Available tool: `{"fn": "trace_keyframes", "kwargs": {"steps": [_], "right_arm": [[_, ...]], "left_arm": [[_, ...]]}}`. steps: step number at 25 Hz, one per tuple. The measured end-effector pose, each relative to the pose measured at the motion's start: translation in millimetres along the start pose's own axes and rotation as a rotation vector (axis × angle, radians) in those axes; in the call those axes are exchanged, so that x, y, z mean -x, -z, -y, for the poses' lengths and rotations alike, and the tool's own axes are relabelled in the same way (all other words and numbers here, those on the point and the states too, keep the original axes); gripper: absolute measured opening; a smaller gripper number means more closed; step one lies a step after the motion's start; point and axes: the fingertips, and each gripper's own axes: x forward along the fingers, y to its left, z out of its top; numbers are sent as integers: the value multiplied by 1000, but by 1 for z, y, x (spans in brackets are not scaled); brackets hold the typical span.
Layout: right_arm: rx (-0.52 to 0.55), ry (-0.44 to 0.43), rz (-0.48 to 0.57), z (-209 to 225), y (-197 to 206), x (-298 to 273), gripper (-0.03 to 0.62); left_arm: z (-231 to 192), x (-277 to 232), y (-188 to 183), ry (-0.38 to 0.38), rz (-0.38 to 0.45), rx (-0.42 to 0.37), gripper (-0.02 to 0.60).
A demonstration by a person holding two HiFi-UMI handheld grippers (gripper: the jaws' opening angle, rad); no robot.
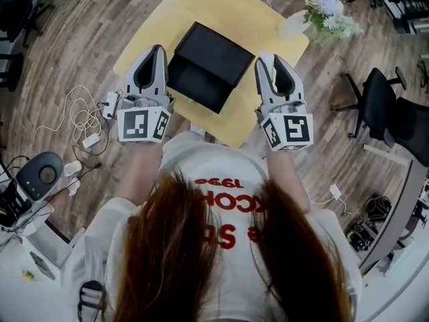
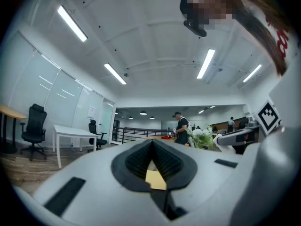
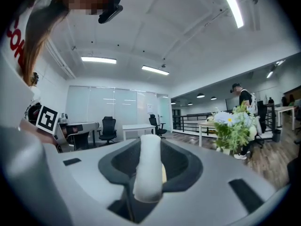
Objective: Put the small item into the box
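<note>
Right gripper view shows white roll held lengthwise

The right gripper (image 1: 265, 59) clamps a small white roll (image 3: 147, 168). Its long axis runs along the jaws, far end toward frame top, near end blurred. In the head view the roll is hidden, and the black box (image 1: 208, 62) sits upper centre on the yellow table (image 1: 221, 5) between both grippers. The left gripper (image 1: 159, 48) is pinched closed, empty.

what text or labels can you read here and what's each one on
"1936": red print on shirt, upside down in the head view, best reading.
"COH": bigger red letters below it, rest hidden under hair.
Cubes on left gripper and right gripper: square markers only, no words.
Paper on glass wall: too small to read.
</note>
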Motion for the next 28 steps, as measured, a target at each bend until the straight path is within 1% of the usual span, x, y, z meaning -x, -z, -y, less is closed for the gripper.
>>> {"fn": "trace_keyframes", "kwargs": {"steps": [9,13,16,22,25,28], "right_arm": [[-6,-241,4,-71,-2,-48,129],[6,-309,-35,-95,11,-57,130],[14,-339,-101,-101,36,-59,130],[28,-364,-260,-101,105,-60,130],[52,-381,-343,-110,140,-58,130],[85,-379,-413,-116,173,-55,133]], "left_arm": [[-53,57,-2,-204,-21,-32,6],[-68,76,5,-264,-38,-21,6],[-65,82,16,-282,-64,-3,6],[-58,85,45,-292,-130,35,6],[-61,97,59,-303,-167,55,6],[-66,108,70,-315,-193,70,6]]}}
